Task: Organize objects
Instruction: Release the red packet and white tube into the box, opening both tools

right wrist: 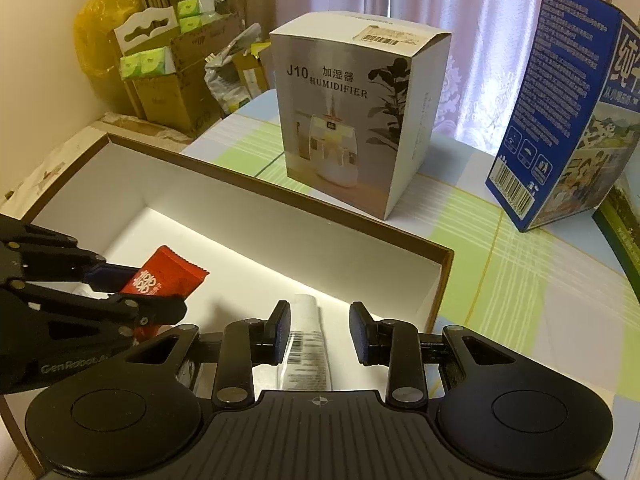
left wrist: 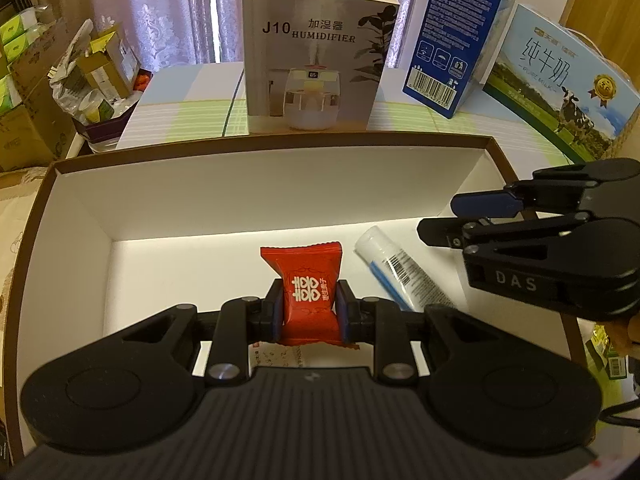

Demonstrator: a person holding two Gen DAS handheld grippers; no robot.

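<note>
Candy in a red crinkly foil wrapper (left wrist: 308,296), printed with a white double-happiness sign, is pinched in the left claw (left wrist: 308,312) over the shallow brown-rimmed white cardboard tray (left wrist: 280,184); it looks light and soft, so its padded middle is the place to hold, not the thin crimped ends. The right claw (right wrist: 320,332) stands narrowly parted, astride but not touching a smooth white barcoded plastic tube (right wrist: 306,344) lying in the tray, probably slippery. Behind stand a grey-white carton (left wrist: 316,56) reading "J10 HUMIDIFIER" and a blue "PURE MILK" box (left wrist: 560,84).

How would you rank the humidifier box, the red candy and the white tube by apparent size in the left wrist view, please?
1. humidifier box
2. red candy and white tube: look alike, and the tube is partly hidden, so unranked.
</note>
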